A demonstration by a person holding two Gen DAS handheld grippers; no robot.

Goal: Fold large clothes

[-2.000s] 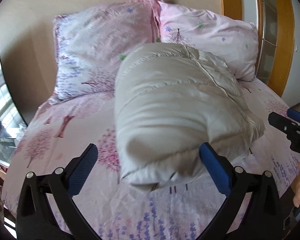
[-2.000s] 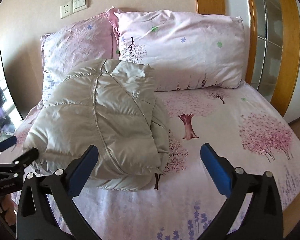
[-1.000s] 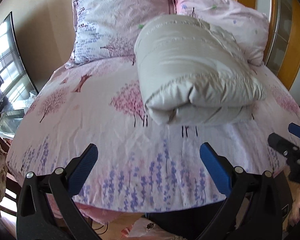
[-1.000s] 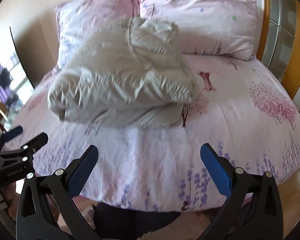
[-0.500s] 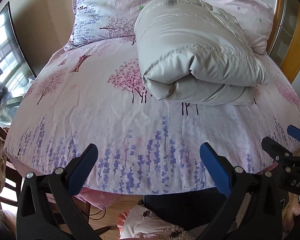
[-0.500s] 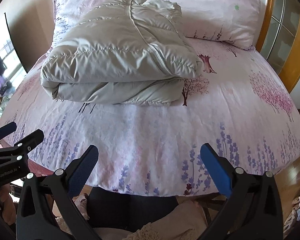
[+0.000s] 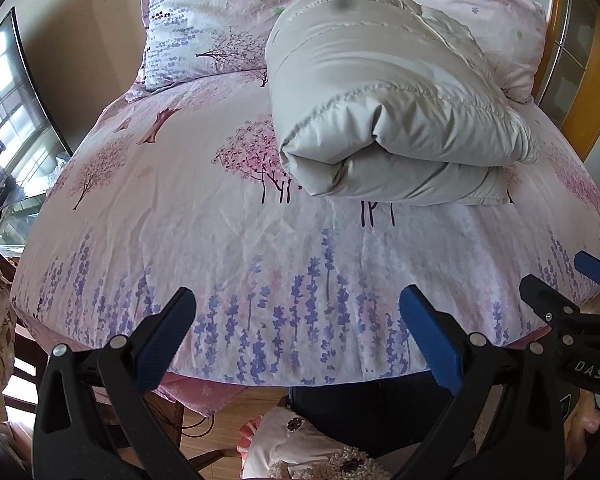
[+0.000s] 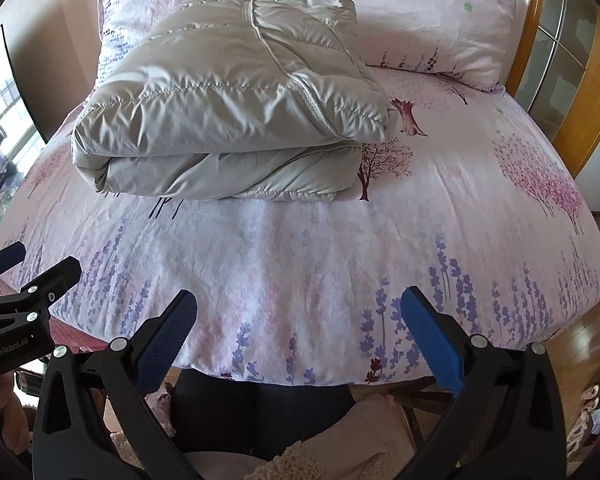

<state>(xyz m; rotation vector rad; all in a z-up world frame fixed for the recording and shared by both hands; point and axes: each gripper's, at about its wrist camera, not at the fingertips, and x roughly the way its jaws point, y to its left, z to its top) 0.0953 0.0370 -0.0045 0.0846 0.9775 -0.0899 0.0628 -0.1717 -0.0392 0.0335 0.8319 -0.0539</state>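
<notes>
A pale grey puffy down jacket [image 7: 384,92] [image 8: 236,100] lies folded in a thick bundle on the pink floral bed [image 7: 220,220] [image 8: 440,208], near the pillows. My left gripper [image 7: 296,324] is open and empty, held back over the bed's foot edge, well short of the jacket. My right gripper [image 8: 296,324] is likewise open and empty beyond the foot edge. Each gripper shows at the side of the other's view.
Two pink floral pillows [image 7: 236,12] [image 8: 420,12] lean on the wall behind the jacket. A wooden frame with glass [image 8: 560,64] stands at right. A dark screen [image 7: 12,112] stands at left. A person's dark trousers [image 8: 256,420] are below the bed edge.
Both grippers have pulled back from the jacket toward the foot of the bed and lowered. The folded jacket stays where it lay.
</notes>
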